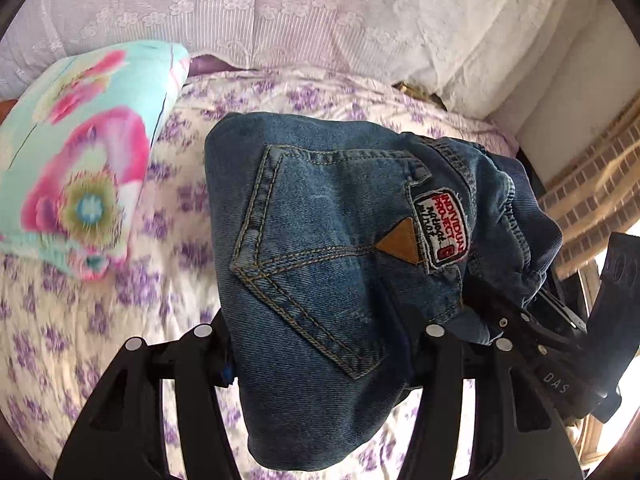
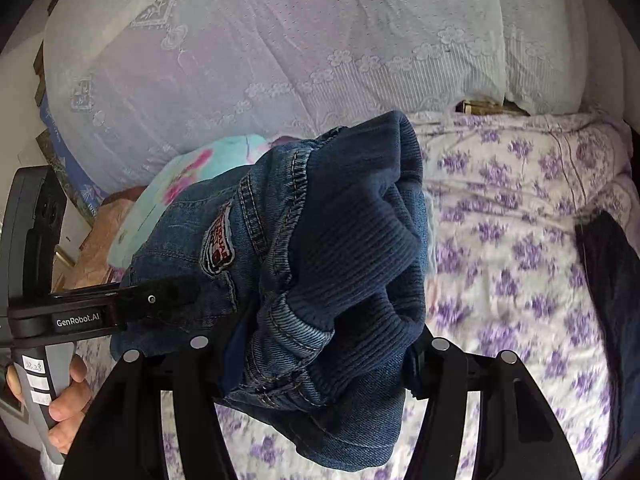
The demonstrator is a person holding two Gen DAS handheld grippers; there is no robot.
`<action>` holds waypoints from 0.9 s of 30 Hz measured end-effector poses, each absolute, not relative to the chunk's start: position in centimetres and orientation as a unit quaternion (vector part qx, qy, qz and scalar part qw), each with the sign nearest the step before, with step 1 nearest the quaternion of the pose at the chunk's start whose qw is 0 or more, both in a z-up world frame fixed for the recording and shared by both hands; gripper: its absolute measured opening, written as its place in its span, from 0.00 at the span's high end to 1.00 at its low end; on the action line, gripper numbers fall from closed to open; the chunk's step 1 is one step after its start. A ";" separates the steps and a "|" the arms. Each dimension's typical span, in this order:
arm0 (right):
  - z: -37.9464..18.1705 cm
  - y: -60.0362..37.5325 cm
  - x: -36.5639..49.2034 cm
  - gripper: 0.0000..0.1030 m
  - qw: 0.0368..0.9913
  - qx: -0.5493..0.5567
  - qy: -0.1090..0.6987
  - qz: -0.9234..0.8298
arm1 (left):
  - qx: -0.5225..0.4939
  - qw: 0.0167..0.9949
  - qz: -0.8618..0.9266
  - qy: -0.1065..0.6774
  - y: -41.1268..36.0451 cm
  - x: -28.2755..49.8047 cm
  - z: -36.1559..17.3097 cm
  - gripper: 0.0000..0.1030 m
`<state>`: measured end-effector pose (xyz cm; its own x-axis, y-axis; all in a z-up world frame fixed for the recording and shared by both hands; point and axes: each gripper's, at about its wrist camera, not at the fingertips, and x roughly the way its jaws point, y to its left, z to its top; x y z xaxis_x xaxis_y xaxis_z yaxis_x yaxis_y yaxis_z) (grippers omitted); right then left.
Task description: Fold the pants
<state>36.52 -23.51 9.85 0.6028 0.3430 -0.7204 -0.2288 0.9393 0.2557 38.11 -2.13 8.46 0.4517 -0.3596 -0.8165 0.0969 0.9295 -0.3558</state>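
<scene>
Nearest to us, our left hand-held gripper (image 1: 320,360) is closed partway on the pants (image 1: 328,240), the denim bunched between its two black fingers at the seat, with the back pocket and a stitched brand patch (image 1: 440,230) facing up. Our right hand-held gripper (image 2: 316,364) is likewise partway closed, its fingers pressing on the ribbed, elasticated waistband of the same jeans. Between the two grips the pants hang lifted clear of the bed (image 2: 520,264), the loose cloth sagging below the fingers over the purple-flowered sheet.

At the left edge of the right wrist view we see a hand (image 2: 68,396) around the grey handle of the left device, whose finger reaches into the denim beside the patch.

Further across the bed, toward its left side, a turquoise pillow (image 1: 80,152) with pink flowers lies on the sheet. A dark cloth (image 2: 608,300) lies at the bed's right edge. Along the far edge, white lace-covered bolsters (image 1: 240,12) stand behind the sheet.
</scene>
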 end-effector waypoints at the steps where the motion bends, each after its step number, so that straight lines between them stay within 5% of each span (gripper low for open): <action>1: 10.0 -23.6 38.8 0.40 0.893 0.070 0.415 0.159 | -0.140 0.840 -0.132 0.508 -2.0 40.5 8.7 0.47; 8: 0.0 -25.1 49.6 0.38 0.854 0.095 0.490 0.146 | -0.125 0.812 -0.123 0.557 -3.3 51.1 0.2 0.46; 12: -3.6 -26.6 49.8 0.28 0.861 0.121 0.460 0.180 | -0.123 0.824 -0.121 0.539 -3.1 52.2 -4.4 0.20; 21: 3.2 -25.8 46.1 0.23 0.886 0.069 0.434 0.145 | -0.068 0.865 -0.105 0.486 -1.1 47.9 1.8 0.19; 27: 11.5 -26.3 37.5 0.10 0.929 0.032 0.363 0.070 | -0.032 0.901 -0.087 0.423 -0.4 36.9 8.4 0.17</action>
<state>37.46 -26.27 11.52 0.7268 0.1532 -0.6695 -0.1061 0.9881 0.1110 36.86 -0.39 8.39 0.6269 -0.1840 -0.7570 0.1301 0.9828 -0.1311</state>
